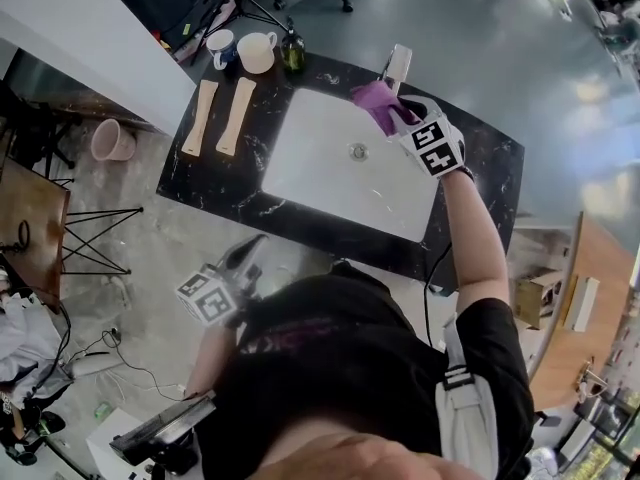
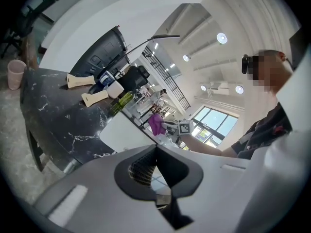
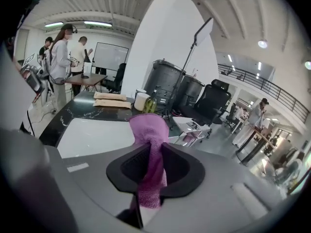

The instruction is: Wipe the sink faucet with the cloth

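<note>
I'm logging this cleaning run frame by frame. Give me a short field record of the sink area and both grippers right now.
surface: black marble counter with a white sink
faucet: faucet at the sink's far rim
cloth: purple cloth beside the faucet, contact unclear
right gripper: right gripper shut on the purple cloth
left gripper: left gripper jaws together, empty, near the person's body
beside sink: two cups, green bottle, two beige boards

sink basin (image 1: pixel 320 173): open | faucet (image 1: pixel 400 63): rear edge | cups (image 1: pixel 257 52), bottle (image 1: pixel 292 54): far-left corner
</note>
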A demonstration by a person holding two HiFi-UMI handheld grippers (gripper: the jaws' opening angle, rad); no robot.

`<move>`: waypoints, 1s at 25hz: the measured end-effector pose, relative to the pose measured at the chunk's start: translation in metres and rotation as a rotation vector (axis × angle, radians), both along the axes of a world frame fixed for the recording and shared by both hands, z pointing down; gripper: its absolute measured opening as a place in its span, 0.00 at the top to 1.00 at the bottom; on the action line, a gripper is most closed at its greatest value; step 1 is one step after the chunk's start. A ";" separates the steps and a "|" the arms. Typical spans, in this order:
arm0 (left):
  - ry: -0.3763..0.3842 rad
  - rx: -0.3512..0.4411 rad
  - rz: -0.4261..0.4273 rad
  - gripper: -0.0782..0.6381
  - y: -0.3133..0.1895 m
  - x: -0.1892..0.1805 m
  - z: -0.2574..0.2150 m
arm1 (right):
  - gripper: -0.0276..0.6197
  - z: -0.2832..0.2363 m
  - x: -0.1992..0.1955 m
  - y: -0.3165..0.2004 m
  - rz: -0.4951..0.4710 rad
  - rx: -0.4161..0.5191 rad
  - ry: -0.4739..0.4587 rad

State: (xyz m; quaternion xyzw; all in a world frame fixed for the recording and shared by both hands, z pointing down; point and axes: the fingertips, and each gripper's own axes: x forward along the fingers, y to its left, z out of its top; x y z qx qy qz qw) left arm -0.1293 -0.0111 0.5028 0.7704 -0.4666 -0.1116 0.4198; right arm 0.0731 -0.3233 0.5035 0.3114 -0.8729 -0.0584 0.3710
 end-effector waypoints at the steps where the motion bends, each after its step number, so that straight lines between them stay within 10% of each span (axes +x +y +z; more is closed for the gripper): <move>1: -0.002 -0.002 -0.008 0.89 0.000 0.000 0.000 | 0.84 0.001 0.003 -0.011 0.018 -0.008 -0.008; 9: -0.010 -0.011 -0.045 0.89 -0.002 0.006 0.002 | 0.84 0.005 0.022 -0.077 0.145 -0.025 -0.050; 25: 0.006 -0.013 0.012 0.89 -0.013 0.022 0.006 | 0.84 0.045 0.003 0.052 -0.040 -0.142 -0.104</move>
